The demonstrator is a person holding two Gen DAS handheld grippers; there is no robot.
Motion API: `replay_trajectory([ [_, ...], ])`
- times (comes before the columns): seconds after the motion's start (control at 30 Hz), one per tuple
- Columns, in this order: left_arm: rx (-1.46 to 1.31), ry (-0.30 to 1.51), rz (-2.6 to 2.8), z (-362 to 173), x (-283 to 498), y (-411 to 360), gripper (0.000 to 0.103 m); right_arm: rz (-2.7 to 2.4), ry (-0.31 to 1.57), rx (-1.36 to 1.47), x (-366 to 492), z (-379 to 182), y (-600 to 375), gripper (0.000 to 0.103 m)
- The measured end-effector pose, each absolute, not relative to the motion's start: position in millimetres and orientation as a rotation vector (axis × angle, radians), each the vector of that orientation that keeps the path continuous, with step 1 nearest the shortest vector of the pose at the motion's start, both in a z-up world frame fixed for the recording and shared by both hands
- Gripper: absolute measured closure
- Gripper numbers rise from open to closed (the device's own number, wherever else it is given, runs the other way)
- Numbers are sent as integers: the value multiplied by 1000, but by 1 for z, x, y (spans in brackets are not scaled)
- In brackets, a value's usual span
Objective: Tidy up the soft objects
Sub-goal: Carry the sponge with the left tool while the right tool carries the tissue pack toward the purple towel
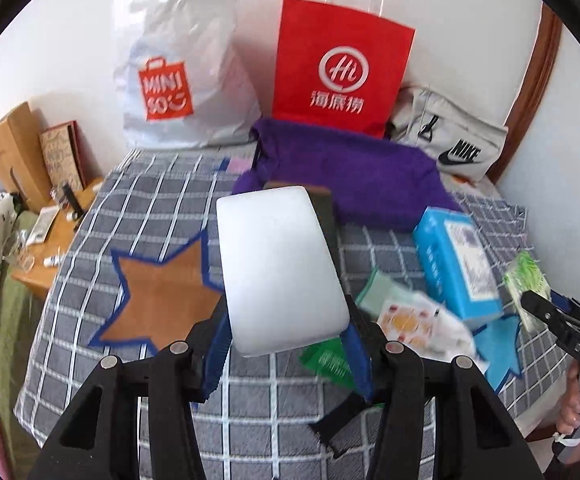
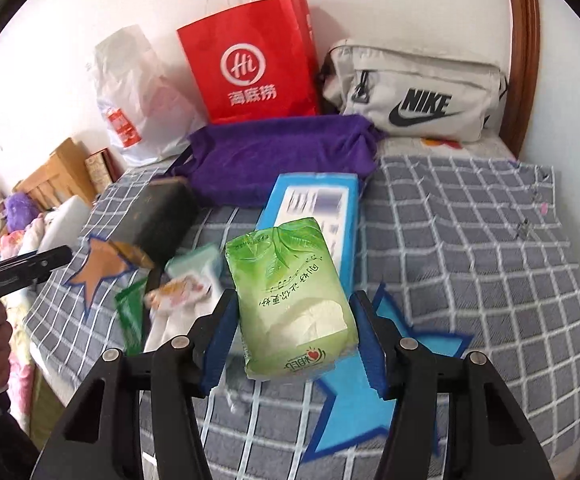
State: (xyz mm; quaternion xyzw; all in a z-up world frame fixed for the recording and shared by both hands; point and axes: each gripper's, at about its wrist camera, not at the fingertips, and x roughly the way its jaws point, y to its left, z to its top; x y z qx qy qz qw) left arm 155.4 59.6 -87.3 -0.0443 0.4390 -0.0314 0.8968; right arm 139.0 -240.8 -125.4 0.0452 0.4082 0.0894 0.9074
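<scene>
Grippers both loaded: left gripper clamps white foam block centre frame, lifted off grid bedspread, likely for sorting; right gripper pinches green tissue pack lower centre; red paper bag, white plastic bag upright at top, contents hidden

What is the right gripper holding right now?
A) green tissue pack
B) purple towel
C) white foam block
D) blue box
A: in the right wrist view the right gripper has its blue pads closed on the green tissue pack, lifted above the checked blanket.
</scene>
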Motion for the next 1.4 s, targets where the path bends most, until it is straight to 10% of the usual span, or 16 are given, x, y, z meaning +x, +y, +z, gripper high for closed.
replay_trajectory([
  [1.4, -21, 984, -86, -96, 389, 21, 52, 205, 792, 60, 392, -95, -227, 46],
])
